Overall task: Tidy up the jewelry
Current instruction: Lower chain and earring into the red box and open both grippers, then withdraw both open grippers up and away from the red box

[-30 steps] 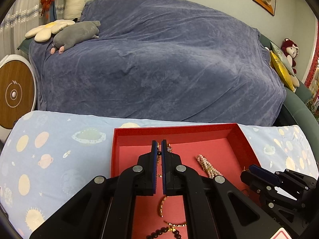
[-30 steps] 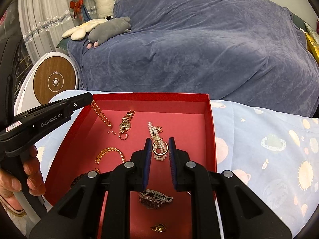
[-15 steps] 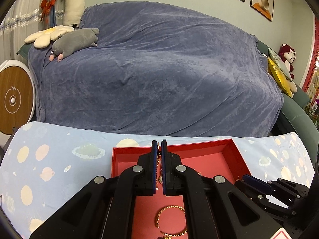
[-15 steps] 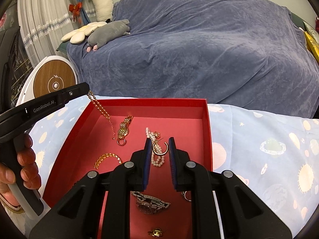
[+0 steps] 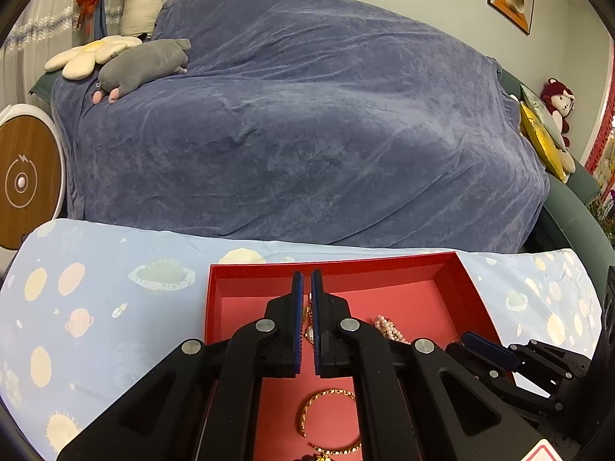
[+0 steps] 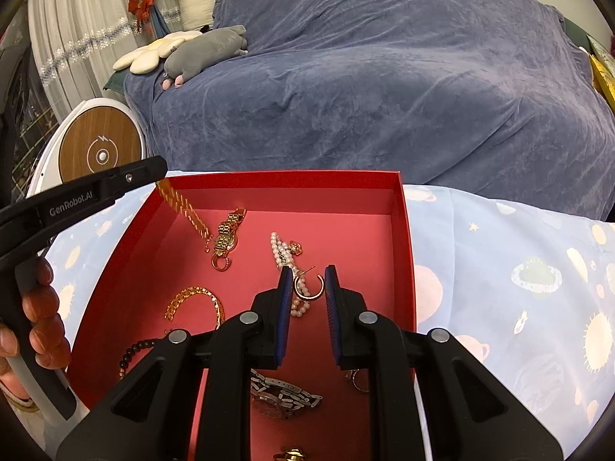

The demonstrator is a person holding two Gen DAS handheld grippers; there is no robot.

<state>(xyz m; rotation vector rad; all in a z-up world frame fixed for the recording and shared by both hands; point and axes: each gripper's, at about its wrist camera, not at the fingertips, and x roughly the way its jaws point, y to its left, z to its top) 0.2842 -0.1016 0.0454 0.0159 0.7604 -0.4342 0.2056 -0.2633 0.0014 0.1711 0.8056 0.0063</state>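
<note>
We judge the tidying to be midway at best. The red box (image 6: pixel 403 230) sits on the planet-print cloth (image 6: pixel 499 269) in the lower half of both views, and most pieces lie loose on its floor: a gold watch (image 6: pixel 226 234) in the upper middle, a pearl strand (image 6: pixel 282 253) beside it, a gold bangle (image 6: pixel 196 299) at lower left, a dark bead bracelet (image 6: pixel 134 349) below that, a silver watch (image 6: pixel 284 395) near the bottom, and a small ring (image 6: pixel 355 378) by the right wall. Nothing looks sorted or grouped, so nearly all of the arranging is left.

The left gripper (image 6: pixel 159 171), at the upper left of the right wrist view, has its jaws clenched on one end of a gold chain (image 6: pixel 188 207), which hangs slanting down into the box with its lower end near the gold watch. The right gripper (image 6: pixel 305 288) has its jaws grasping a gold hoop earring (image 6: pixel 309 288) above the pearl strand. A hand (image 6: pixel 38 322) grips the left tool's handle at the left edge.

Against the frame a second ago, the box lies lower in the left wrist view and more of the blue-covered sofa (image 5: pixel 307 115) fills it; the chain hangs stretched from the left jaws instead of lying slack near the box's left wall. The earring remains between the right jaws.
</note>
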